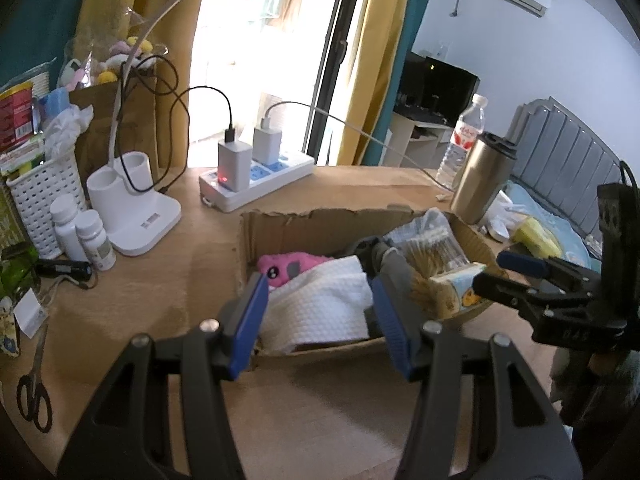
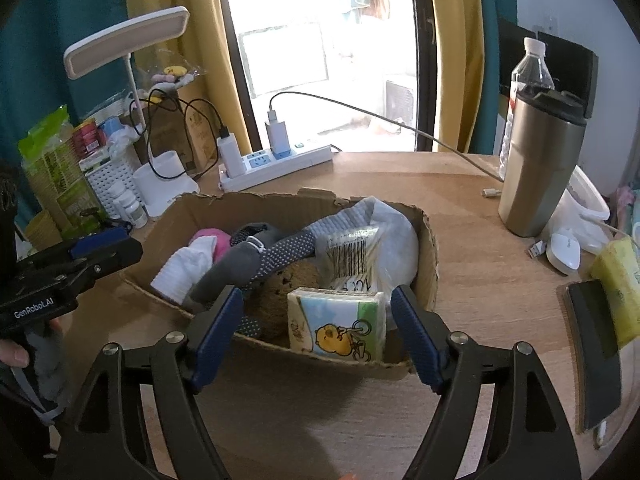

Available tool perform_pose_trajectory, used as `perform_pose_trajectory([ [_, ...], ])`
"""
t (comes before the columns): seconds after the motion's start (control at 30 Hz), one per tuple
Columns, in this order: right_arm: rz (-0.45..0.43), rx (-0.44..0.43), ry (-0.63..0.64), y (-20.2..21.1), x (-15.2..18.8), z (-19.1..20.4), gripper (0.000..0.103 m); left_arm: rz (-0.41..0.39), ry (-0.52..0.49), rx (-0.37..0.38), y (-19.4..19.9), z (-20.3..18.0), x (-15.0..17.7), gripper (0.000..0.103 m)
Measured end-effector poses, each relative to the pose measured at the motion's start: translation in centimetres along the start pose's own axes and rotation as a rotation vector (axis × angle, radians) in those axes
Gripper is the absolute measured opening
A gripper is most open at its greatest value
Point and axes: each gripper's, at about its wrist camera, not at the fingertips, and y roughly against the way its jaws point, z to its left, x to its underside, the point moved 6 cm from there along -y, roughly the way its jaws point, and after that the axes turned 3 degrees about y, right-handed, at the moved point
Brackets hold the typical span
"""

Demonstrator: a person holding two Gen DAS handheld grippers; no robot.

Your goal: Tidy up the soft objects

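Observation:
An open cardboard box (image 2: 240,204) on the wooden desk holds soft things: a pink plush (image 2: 212,240), a white towel (image 2: 180,268), a grey dotted sock (image 2: 280,252), a brown plush (image 2: 280,292) and a bagged pack of swabs (image 2: 352,248). A tissue pack (image 2: 336,324) with a cartoon print stands in the near right corner. My right gripper (image 2: 316,320) hangs open over that corner, its pads clear of the pack on both sides. My left gripper (image 1: 320,312) is open above the white towel (image 1: 320,304) at the box's (image 1: 320,220) near left side, holding nothing.
Behind the box lie a power strip (image 2: 280,160) with chargers and cables, and a desk lamp (image 1: 132,208). A steel tumbler (image 2: 536,168) and water bottle (image 2: 532,68) stand right, with a mouse (image 2: 564,250) and phone (image 2: 596,352). Scissors (image 1: 34,392), pill bottles (image 1: 92,236) and a white basket (image 1: 44,196) sit left.

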Motion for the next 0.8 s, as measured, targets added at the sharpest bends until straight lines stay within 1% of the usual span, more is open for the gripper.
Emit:
perform_pose_trajectory([
  [0.6, -0.073, 0.004, 0.039, 4.3, -0.4, 2.4, 0.080, -0.047, -0.023, 0.014, 3.9, -1.7, 0.5, 0.057],
  [0.7, -0.087, 0.008, 0.044, 5.2, -0.4, 2.8, 0.080, -0.062, -0.025, 0.021, 4.9, -2.1, 0.7, 0.080],
  [0.8, -0.103, 0.014, 0.051, 6.3, -0.3, 3.2, 0.080, -0.079, -0.026, 0.031, 6.0, -2.4, 0.8, 0.080],
])
